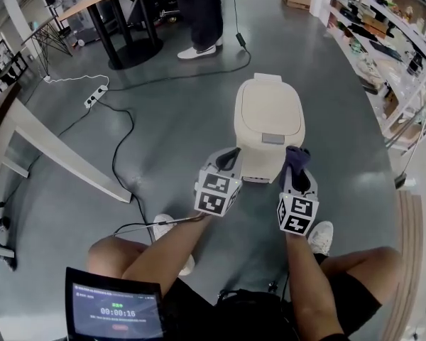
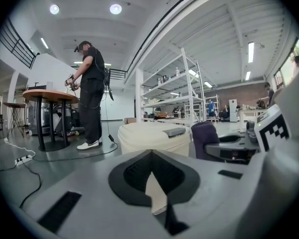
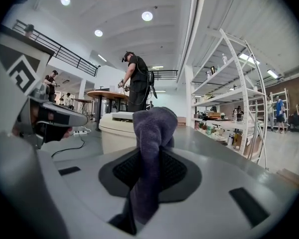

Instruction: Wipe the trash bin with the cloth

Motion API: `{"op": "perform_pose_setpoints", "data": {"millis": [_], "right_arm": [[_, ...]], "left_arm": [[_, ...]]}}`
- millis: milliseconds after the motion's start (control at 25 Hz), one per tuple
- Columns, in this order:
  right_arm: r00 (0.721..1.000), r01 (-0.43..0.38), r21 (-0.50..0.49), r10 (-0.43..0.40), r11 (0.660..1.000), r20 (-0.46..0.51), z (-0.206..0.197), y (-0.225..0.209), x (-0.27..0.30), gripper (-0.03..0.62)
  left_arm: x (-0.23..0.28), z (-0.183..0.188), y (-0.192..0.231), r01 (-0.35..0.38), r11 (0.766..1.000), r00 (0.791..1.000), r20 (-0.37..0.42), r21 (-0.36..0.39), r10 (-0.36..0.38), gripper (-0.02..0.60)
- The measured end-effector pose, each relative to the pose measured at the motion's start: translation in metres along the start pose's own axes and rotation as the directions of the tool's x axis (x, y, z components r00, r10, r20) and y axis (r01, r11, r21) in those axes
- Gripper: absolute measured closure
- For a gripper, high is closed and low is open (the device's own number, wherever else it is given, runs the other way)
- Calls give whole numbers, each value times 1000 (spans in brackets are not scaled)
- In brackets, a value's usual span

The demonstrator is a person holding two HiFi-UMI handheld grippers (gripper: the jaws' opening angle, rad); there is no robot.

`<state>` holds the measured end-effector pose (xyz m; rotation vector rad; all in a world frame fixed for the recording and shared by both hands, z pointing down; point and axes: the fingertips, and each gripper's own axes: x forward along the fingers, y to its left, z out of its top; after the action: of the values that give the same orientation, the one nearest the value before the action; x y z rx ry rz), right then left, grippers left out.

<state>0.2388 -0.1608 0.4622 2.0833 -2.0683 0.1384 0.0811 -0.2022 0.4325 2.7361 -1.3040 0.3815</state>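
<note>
The small screen (image 1: pixel 115 310) shows a green timer — 00:00:16 — other print is too blurred.

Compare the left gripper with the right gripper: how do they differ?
The right gripper is clamped on a purple cloth; the left gripper is shut on nothing. The left gripper sits at the trash bin's near-left corner, the right gripper at its near-right corner. Both point toward the bin.

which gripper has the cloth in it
The right gripper, shut on the purple cloth; the left gripper has its jaws together with nothing between them.
</note>
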Motion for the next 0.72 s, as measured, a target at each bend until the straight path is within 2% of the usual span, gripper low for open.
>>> {"op": "perform_pose_setpoints", "data": {"millis": [160, 400, 720], "right_arm": [[998, -61, -37, 62, 997, 27, 3, 40, 4, 514], [990, -144, -5, 144, 990, -10, -13, 101, 12, 514], [973, -226, -3, 226, 974, -43, -38, 151, 28, 514]], "left_arm": [[-10, -14, 11, -20, 1000, 999, -27, -15, 20, 581], [-34, -31, 48, -134, 988, 989, -67, -76, 129, 581], [-47, -50, 58, -156, 985, 985, -89, -74, 149, 581]]}}
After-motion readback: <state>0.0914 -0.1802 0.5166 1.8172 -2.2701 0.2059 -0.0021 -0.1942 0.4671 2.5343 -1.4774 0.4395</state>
